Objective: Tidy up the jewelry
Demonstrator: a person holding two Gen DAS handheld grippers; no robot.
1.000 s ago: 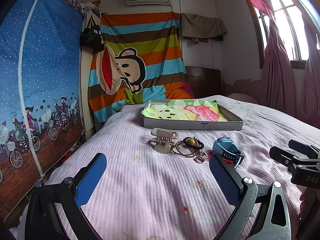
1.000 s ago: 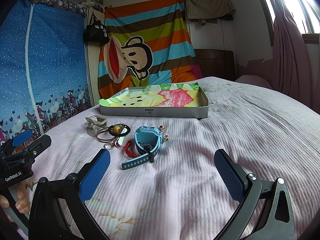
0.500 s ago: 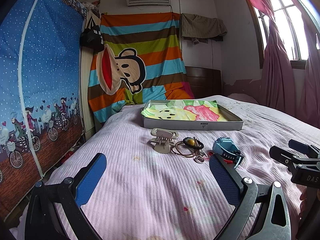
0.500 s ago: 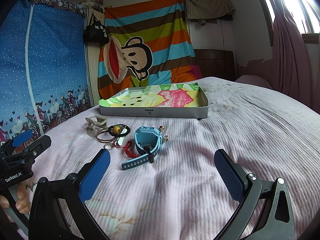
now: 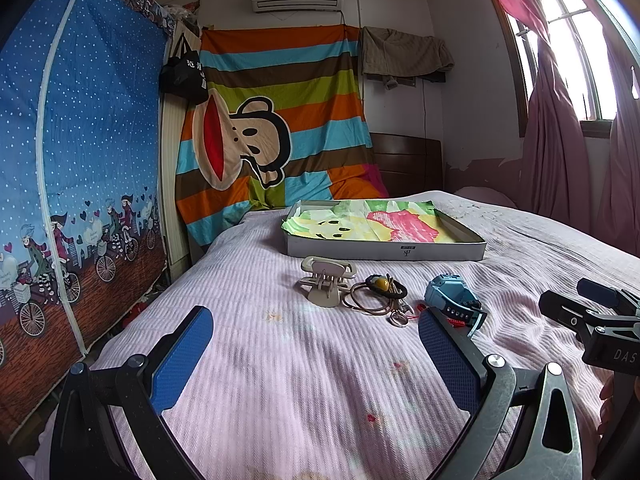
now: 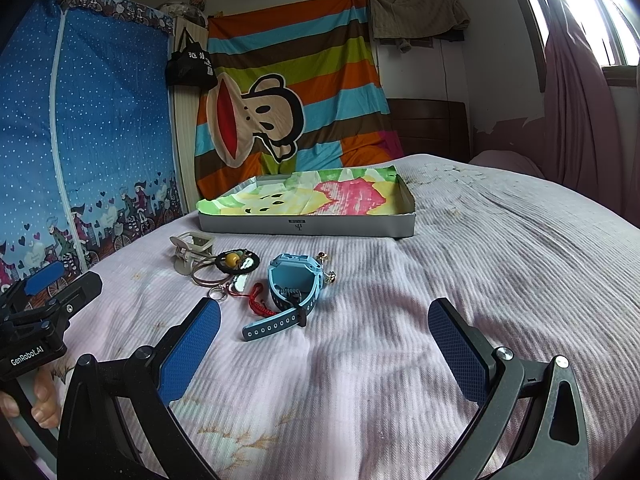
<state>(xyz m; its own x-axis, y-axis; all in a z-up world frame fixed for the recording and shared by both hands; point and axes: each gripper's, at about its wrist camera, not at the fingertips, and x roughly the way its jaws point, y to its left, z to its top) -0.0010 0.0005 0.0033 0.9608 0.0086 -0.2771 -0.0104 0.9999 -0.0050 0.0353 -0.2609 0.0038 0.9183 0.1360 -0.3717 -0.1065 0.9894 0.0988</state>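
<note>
A small pile of jewelry lies on the pink bedspread: a beige hair claw [image 5: 326, 284] [image 6: 191, 249], a black ring with a yellow bead and thin hoops [image 5: 382, 285] [image 6: 236, 262], a red cord [image 6: 259, 303], and a light blue watch [image 5: 454, 300] [image 6: 294, 285]. Behind it stands a shallow grey box [image 5: 384, 251] [image 6: 308, 227] lined with colourful paper. My left gripper [image 5: 316, 348] is open and empty, just short of the pile. My right gripper [image 6: 324, 340] is open and empty, just short of the watch. Each gripper also shows in the other's view.
The bed's left edge drops off beside a blue fabric wardrobe [image 5: 80, 184]. A striped cartoon sheet [image 5: 276, 136] hangs at the back wall. Pink curtains [image 5: 560, 128] and a window are on the right. A pillow [image 6: 504, 162] lies at the bed's head.
</note>
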